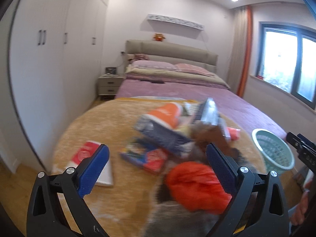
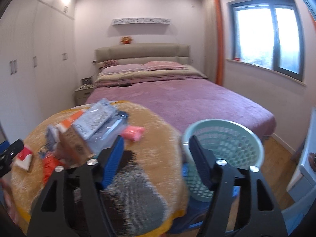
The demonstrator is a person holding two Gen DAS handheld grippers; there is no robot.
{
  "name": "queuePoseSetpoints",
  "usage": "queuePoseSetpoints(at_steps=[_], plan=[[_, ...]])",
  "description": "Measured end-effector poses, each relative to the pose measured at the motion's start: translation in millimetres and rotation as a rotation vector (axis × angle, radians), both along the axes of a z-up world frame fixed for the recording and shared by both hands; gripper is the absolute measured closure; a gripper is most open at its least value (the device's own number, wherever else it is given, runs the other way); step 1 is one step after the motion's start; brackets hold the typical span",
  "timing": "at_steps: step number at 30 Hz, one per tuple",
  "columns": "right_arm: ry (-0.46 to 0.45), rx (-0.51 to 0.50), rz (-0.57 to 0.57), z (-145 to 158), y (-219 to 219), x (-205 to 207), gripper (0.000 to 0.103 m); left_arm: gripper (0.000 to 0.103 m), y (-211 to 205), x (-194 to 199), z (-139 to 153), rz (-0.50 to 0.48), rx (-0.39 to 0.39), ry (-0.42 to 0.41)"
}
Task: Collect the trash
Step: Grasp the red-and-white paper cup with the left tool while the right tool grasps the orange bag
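Blurred trash is piled on a round table under an orange fuzzy cloth (image 1: 110,122). It includes a crumpled red plastic bag (image 1: 195,183), a colourful packet (image 1: 146,156), a red-and-white box (image 1: 86,152), an orange pouch (image 1: 167,112) and a silver packet (image 1: 209,112). My left gripper (image 1: 158,164) is open wide just before the pile, with the red bag near its right pad and touching neither. My right gripper (image 2: 156,154) is open and empty over the table's right edge. Its right finger is in front of the green mesh basket (image 2: 233,138). A cardboard box (image 2: 75,148) and a pink wrapper (image 2: 133,133) lie to its left.
The green basket (image 1: 274,150) stands beside the table on something blue (image 2: 197,219). A bed with a purple cover (image 2: 187,102) is right behind the table. White wardrobes (image 1: 49,59) line the left wall, and a window (image 2: 266,37) is on the right. The floor (image 2: 284,158) is wood.
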State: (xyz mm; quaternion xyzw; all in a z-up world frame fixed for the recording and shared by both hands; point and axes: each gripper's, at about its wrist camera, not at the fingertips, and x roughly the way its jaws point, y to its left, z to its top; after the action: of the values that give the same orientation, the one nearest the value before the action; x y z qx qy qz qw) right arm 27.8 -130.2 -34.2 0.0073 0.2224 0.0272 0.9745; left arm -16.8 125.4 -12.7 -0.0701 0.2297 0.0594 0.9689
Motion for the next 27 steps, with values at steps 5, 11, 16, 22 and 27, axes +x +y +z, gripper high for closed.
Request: queuePoseSetpoints(at_steps=[5, 11, 16, 22, 27], plan=[[0.045, 0.016, 0.129, -6.6, 36.7, 2.7, 0.064, 0.008, 60.1, -6.5, -7.6, 0.084, -0.031, 0.031], [0.113, 0.003, 0.236, -22.1, 78.6, 11.8, 0.064, 0.009, 115.3, 0.3, -29.8, 0.137, -0.086, 0.108], [0.164, -0.013, 0.319, -39.0, 107.6, 15.8, 0.063, 0.010, 137.7, 15.4, -47.0, 0.125, -0.141, 0.161], [0.224, -0.027, 0.376, -60.0, 129.7, 22.3, 0.048, 0.014, 143.8, 33.3, -71.5, 0.106, -0.144, 0.234], [0.249, -0.001, 0.403, -68.2, 139.2, 28.3, 0.032, 0.015, 138.4, 38.6, -73.7, 0.079, -0.189, 0.236]])
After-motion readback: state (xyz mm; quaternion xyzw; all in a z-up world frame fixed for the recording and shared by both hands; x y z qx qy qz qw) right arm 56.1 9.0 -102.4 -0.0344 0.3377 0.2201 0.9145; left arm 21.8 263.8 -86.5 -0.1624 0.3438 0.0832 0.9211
